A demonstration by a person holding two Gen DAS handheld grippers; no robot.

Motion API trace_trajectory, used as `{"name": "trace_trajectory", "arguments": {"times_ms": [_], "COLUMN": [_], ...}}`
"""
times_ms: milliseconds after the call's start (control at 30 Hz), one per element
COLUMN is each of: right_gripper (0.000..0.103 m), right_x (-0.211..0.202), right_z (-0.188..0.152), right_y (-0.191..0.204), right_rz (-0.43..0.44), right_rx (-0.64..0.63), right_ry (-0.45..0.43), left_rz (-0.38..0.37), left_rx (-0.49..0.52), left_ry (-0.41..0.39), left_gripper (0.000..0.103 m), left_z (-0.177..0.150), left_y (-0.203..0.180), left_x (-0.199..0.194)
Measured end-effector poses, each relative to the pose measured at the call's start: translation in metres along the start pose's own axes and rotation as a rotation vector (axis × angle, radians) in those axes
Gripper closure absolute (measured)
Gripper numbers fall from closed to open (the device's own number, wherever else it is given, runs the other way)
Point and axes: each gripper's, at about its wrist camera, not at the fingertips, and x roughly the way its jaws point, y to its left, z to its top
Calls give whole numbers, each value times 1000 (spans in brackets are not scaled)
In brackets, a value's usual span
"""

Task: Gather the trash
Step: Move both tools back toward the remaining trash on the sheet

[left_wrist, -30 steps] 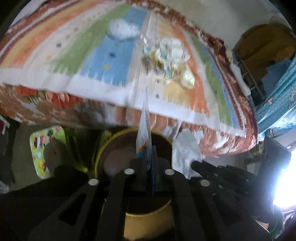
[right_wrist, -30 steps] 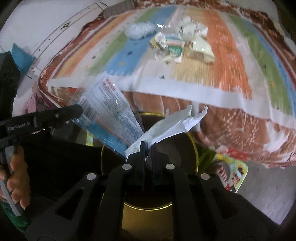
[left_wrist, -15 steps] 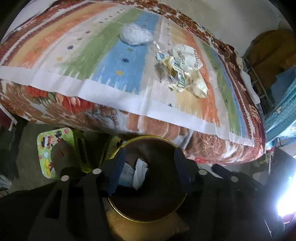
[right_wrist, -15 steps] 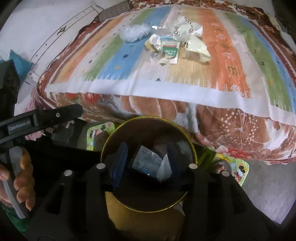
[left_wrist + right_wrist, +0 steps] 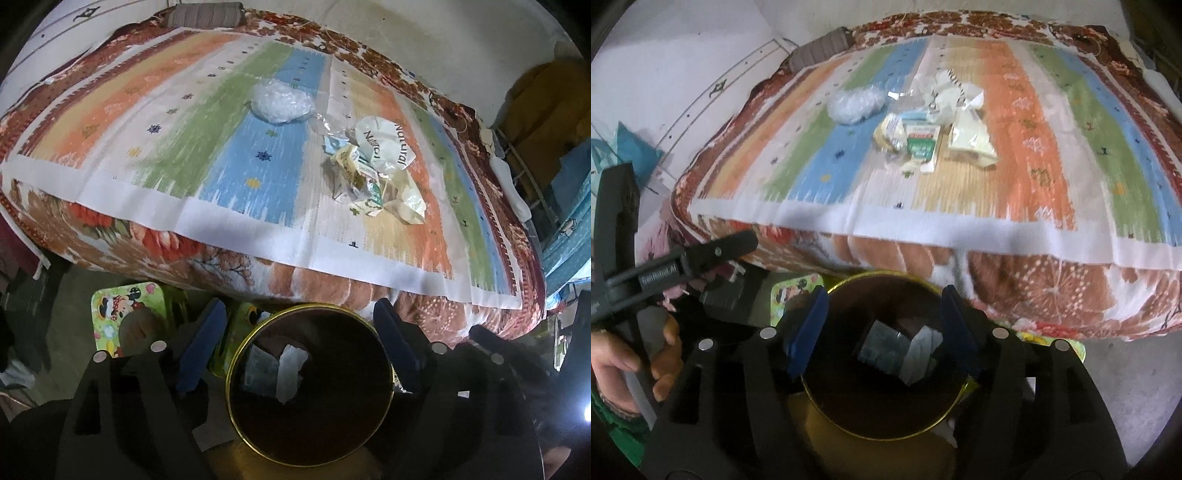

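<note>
A round bin with a gold rim (image 5: pixel 236 354) stands on the floor in front of the bed. Inside it lie a printed plastic wrapper (image 5: pixel 262 369) and a white paper scrap (image 5: pixel 291 369). Above the bin, my left gripper (image 5: pixel 299 306) has its jaws opening wide, with nothing between them. Over the same bin (image 5: pixel 886 275), my right gripper (image 5: pixel 885 295) is also opening and holds nothing; the wrapper (image 5: pixel 882 345) and paper (image 5: pixel 921 350) lie below it. On the bed lie a pile of crumpled packets (image 5: pixel 373 166) (image 5: pixel 923 140) and a clear plastic bag (image 5: pixel 280 101) (image 5: pixel 855 103).
The bed carries a striped blanket (image 5: pixel 166 147) over a floral cover. A green cartoon-print mat (image 5: pixel 122 306) lies on the floor left of the bin. Blue fabric (image 5: pixel 569 236) hangs at the right. A hand (image 5: pixel 639 354) holds the left gripper's handle (image 5: pixel 676 266).
A second ago the left gripper was shut on the wrapper and the right on the white paper. Both opened, and the two pieces dropped into the bin.
</note>
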Motion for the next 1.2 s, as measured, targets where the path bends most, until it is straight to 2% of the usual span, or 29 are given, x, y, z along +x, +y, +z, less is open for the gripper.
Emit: {"name": "trace_trajectory", "arguments": {"times_ms": [133,267,533,600,867,1200], "right_gripper": [36,27,18,13,9,9], "right_x": [-6,-7,-4,-1,8,30], "right_z": [16,31,64,72,98,131], "right_y": [-5,-11,-27,-31,-47,-63], "right_rz": [-14,-26,-39,-34,-53,-45], "right_rx": [-1,1,41,47,86,122], "right_ry": [-28,-46,-86,-91,-116,-128], "left_rz": [27,63,110,114,140,123], "left_rx": [46,110,194,207,296,263], "left_ry": [-22,-48,-36,-31,-21,-33], "left_gripper": [19,7,6,6,6,6], "left_z": [9,18,38,41,55,83], "left_y": [-8,-18,-35,-40,-59,-60], "left_x": [0,2,19,23,41,59]}}
